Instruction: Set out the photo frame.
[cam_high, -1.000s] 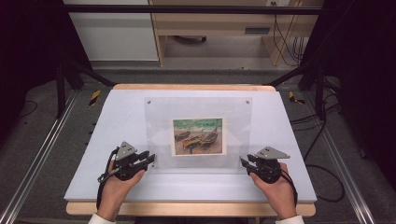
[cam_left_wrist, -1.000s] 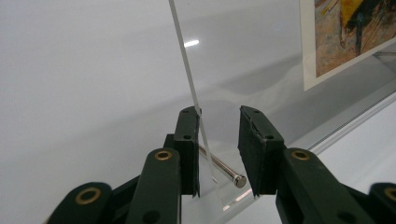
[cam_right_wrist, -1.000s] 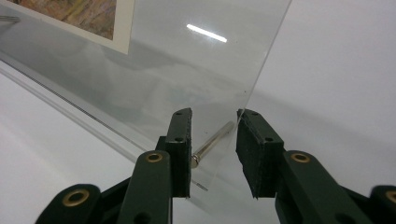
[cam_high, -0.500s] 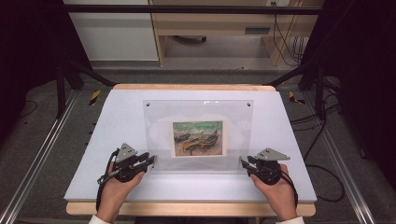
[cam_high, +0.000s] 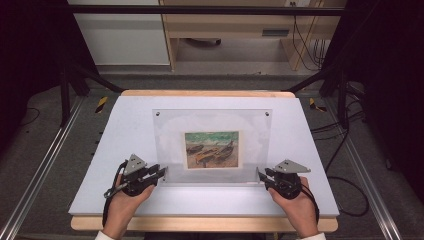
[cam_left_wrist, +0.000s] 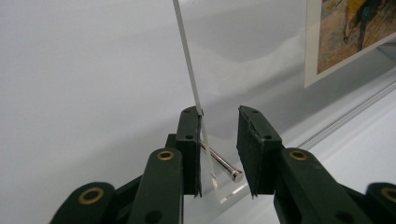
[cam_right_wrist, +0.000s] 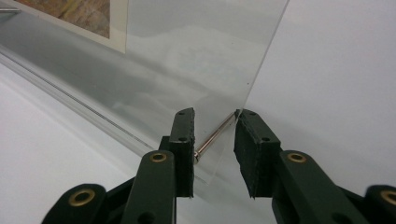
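White board on a wooden table, dark studio floor and rails around it.

Item 1, left gripper: set at the lower left corner of the clear frame. Its jaws are narrowed across the corner, with one pad flat on the panel and the other at the head of the steel pin. This is judged a firm pinch (the pin gives a solid purchase and keeps the pads off the face).

Item 2, clear frame: stands tilted at mid-board with its top edge away from the person. The boat print is at its centre. It is held low at both corners, probably to keep it steady and level.

Item 3, right gripper: mirrors the left at the lower right corner. The jaws are narrowed, with the right pin spanning pad to pad.

Change since the earlier views: both hands are in the same spots. The frame's top edge sits slightly lower in the high view, so it may be tilted a little differently.
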